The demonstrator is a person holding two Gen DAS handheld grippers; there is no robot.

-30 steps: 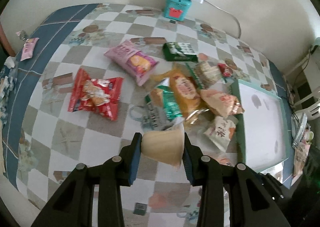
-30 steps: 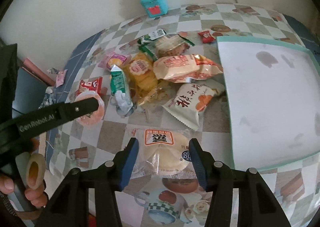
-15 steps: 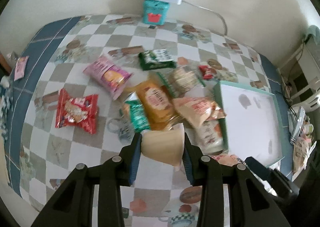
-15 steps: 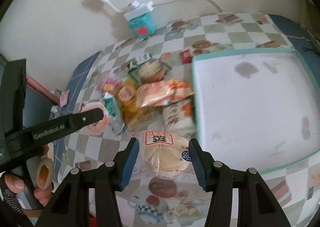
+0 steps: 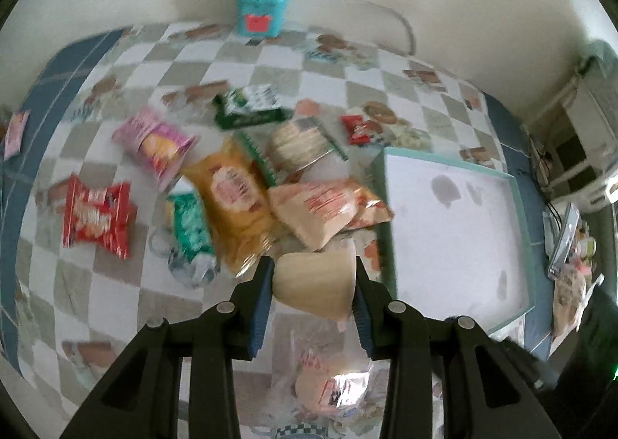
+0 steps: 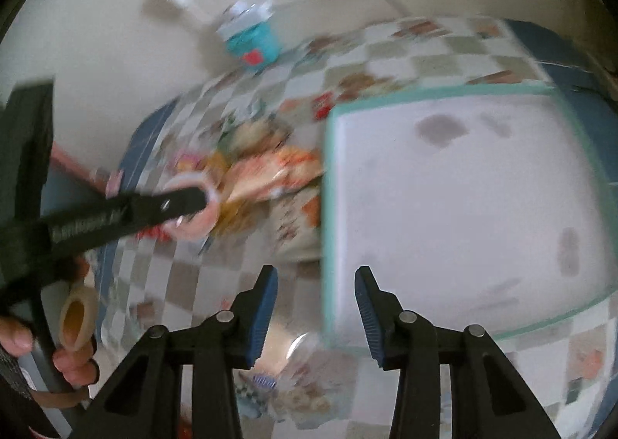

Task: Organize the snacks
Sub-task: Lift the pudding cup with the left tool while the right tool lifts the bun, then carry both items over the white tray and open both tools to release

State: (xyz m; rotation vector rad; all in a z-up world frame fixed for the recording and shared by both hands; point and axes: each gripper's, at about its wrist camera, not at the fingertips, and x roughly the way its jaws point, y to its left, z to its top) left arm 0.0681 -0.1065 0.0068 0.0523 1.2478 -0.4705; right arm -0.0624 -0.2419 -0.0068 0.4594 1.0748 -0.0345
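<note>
My left gripper (image 5: 313, 265) is shut on a beige pudding cup (image 5: 314, 284), held above the table beside the snack pile. In the right wrist view one of its fingers (image 6: 170, 203) crosses the pink-rimmed cup (image 6: 197, 222). My right gripper (image 6: 316, 276) hovers over the near left corner of the white tray with a teal rim (image 6: 463, 207). A clear packet with a round cracker (image 6: 297, 354) shows blurred, low between its fingers, and seems gripped. The same packet (image 5: 328, 388) appears below the left gripper. The tray (image 5: 455, 238) holds nothing.
Loose snacks lie left of the tray: a red packet (image 5: 96, 216), a pink one (image 5: 158, 141), an orange one (image 5: 235, 199), a green one (image 5: 191, 222), a dark green box (image 5: 251, 110). A teal box (image 5: 262, 10) under a power strip stands by the wall. A person's hand (image 6: 73, 358) holds the left gripper's handle.
Both grippers have shifted right toward the tray, which now fills more of the right view. The cracker packet sits lower between the right fingers. The cup stays gripped.
</note>
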